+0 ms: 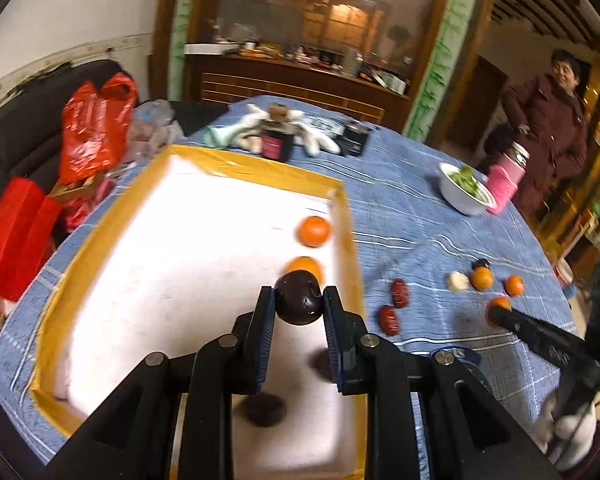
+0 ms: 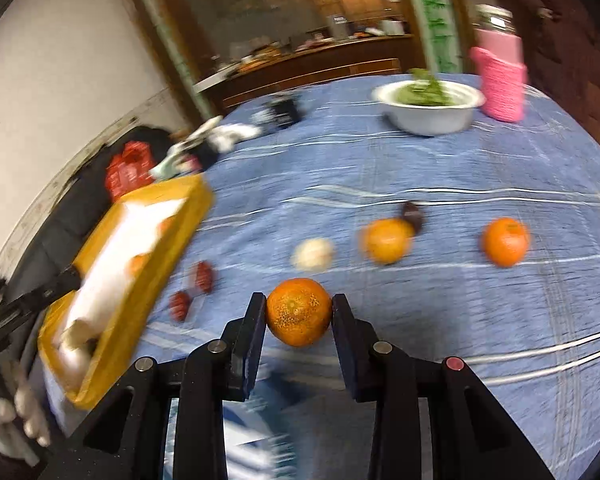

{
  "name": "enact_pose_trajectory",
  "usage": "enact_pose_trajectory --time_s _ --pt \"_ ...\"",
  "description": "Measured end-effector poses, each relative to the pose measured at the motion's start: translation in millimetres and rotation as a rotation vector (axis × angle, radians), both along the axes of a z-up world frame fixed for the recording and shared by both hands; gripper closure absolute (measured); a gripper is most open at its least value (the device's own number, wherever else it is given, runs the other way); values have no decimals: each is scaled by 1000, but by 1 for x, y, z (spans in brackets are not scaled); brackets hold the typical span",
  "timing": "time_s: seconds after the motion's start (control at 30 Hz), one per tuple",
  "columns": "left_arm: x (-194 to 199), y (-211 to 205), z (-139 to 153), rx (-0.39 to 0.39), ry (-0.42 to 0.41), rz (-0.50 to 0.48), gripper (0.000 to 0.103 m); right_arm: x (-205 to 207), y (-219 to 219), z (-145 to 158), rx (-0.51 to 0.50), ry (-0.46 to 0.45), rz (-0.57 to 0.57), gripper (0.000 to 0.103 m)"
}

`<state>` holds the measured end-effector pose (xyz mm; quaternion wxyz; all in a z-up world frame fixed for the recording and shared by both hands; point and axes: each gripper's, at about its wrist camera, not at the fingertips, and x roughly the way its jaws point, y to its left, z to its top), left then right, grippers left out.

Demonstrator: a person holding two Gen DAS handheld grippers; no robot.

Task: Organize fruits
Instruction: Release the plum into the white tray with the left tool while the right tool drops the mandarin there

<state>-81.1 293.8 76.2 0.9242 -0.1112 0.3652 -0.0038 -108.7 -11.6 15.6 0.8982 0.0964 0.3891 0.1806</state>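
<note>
My left gripper (image 1: 299,294) is shut on a dark purple round fruit (image 1: 298,306), held above the white foam box with a yellow taped rim (image 1: 346,240). Two oranges (image 1: 314,231) and two blurred dark fruits (image 1: 264,410) lie inside the box. My right gripper (image 2: 299,300) is shut on an orange (image 2: 299,316), just above the blue checked tablecloth (image 2: 460,168). Loose on the cloth are two more oranges (image 2: 505,241), a pale round piece (image 2: 313,254), a small dark fruit (image 2: 413,214) and two red dates (image 2: 204,276). The right gripper (image 1: 496,314) also shows in the left wrist view, right of the box.
A white bowl of greens (image 1: 466,192) and a pink-sleeved jar (image 1: 506,184) stand at the far right of the table. A dark jar (image 1: 276,142), white gloves (image 1: 318,142) and a black box (image 1: 354,140) sit behind the foam box. Red bags (image 1: 96,128) lie off the table's left. A person in a dark red coat (image 1: 548,132) stands beyond it.
</note>
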Motion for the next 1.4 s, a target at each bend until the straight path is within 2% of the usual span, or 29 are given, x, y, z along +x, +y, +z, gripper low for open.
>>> enact_pose_trajectory --time_s 0.17,0.3,0.4,0.63,0.67,0.73,0.77,0.8,0.87,1.0,1.1,1.27,1.4 --pt "-14 36 -5 -34 -11 61 80 -17 67 23 -27 -21 155 66" --pt "-19 62 -13 -64 -8 112 80 -19 109 31 -7 -1 244 66" --pt "-20 78 -20 -94 2 135 79 -15 138 26 1 36 290 66" --pt "-21 97 -30 -144 12 143 79 -5 194 6 -62 89 348 66" --pt "-21 99 -31 -155 18 145 76 -3 200 2 -72 94 355 65" --pt "-22 103 -32 -178 22 148 62 -1 208 -3 -84 103 361 64" --pt "-24 106 -31 -189 18 155 49 0 211 -4 -88 104 362 59" --pt "-25 106 -29 -191 10 162 45 0 212 -5 -89 100 363 55" --pt "-28 106 -26 -191 -1 168 44 -4 211 -2 -90 84 366 52" --pt "-33 100 -18 -200 -11 176 27 -10 201 5 -74 66 354 51" --pt "-35 87 -9 -183 -13 167 19 -15 182 10 -50 56 327 50" --pt "-40 62 5 -197 -24 95 18 -29 133 12 -48 36 262 49" --pt "-44 38 14 -159 -27 50 18 -41 73 9 -54 32 165 49"
